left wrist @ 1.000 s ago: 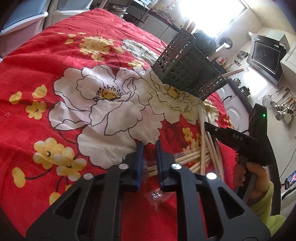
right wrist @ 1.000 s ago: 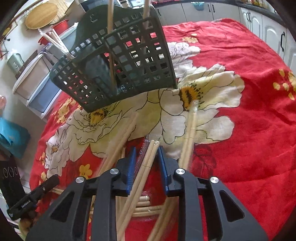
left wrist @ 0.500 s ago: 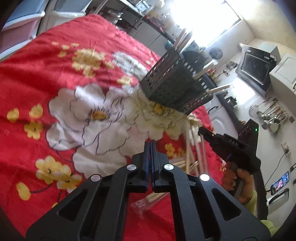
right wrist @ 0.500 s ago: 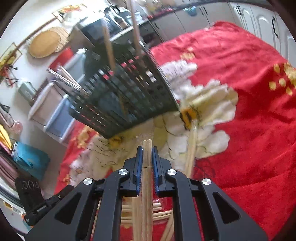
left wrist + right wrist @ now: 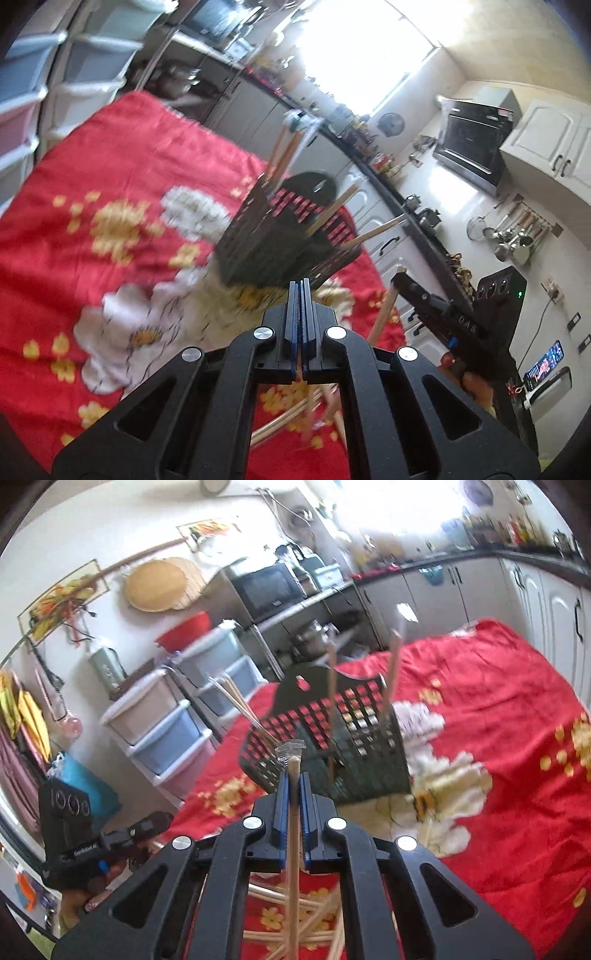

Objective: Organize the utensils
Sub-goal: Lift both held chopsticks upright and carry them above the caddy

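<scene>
Chopsticks are clearly the job here, and your right hand-held gripper [image 5: 292, 775] is already clamped on a wooden pair [image 5: 293, 834] still wearing its clear plastic sleeve at the tip [image 5: 290, 748]. You're holding them lengthwise between the pads with the far end poking past the fingertips, which makes sense, since that leading end is what has to find an opening in the dark mesh caddy [image 5: 343, 746] sitting just beyond on the red flowered cloth [image 5: 498, 701]. Your left hand-held gripper [image 5: 300, 291] is pinched fully narrow; something pale shows below the jaws, but I can't tell whether it's actually gripped or just part of the loose pile [image 5: 295, 417] lying on the desk underneath. A few sticks already stand in the caddy, leaning out to the right in the left view [image 5: 328, 212], so I'd guess you're partway through, with plenty still on the cloth near you. Both views are blurry, so take the finer details lightly. My read: aim the tip into the compartment that already has sticks, and watch that sleeve doesn't snag on the mesh.
</scene>
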`<state>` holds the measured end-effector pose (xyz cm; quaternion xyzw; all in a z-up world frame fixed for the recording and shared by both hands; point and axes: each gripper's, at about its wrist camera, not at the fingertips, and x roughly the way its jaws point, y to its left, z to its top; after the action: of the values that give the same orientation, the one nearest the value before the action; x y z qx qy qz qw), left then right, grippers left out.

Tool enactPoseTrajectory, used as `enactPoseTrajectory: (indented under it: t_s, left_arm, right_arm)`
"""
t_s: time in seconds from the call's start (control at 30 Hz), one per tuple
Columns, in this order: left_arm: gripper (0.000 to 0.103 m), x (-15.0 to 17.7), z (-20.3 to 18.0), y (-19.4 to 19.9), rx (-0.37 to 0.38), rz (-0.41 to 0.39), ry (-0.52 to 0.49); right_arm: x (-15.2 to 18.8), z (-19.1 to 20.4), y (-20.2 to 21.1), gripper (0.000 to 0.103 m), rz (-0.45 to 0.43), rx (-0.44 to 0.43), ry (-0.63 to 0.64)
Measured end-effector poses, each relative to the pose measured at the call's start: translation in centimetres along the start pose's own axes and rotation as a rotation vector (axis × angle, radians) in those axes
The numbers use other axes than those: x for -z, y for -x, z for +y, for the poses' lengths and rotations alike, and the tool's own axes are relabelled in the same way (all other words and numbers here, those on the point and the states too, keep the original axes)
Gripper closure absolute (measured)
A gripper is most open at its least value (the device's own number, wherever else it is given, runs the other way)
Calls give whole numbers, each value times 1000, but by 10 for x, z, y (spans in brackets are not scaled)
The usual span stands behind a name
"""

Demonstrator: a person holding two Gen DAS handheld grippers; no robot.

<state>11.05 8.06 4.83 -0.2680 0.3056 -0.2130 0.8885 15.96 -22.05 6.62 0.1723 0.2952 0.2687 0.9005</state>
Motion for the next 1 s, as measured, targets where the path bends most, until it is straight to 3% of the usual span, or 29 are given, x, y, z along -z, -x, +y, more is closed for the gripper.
enactPoseTrajectory:
  t_s: [0.5,1.0]
  left_arm:
    - [103,-49,-60,-12,59,-63,-131]
    - [103,-83,-105,-2,114,-142,-200]
  right_arm:
    - [-29,18,22,97,-100,-16,73]
    - [-62,23,46,97,-214,-15,95]
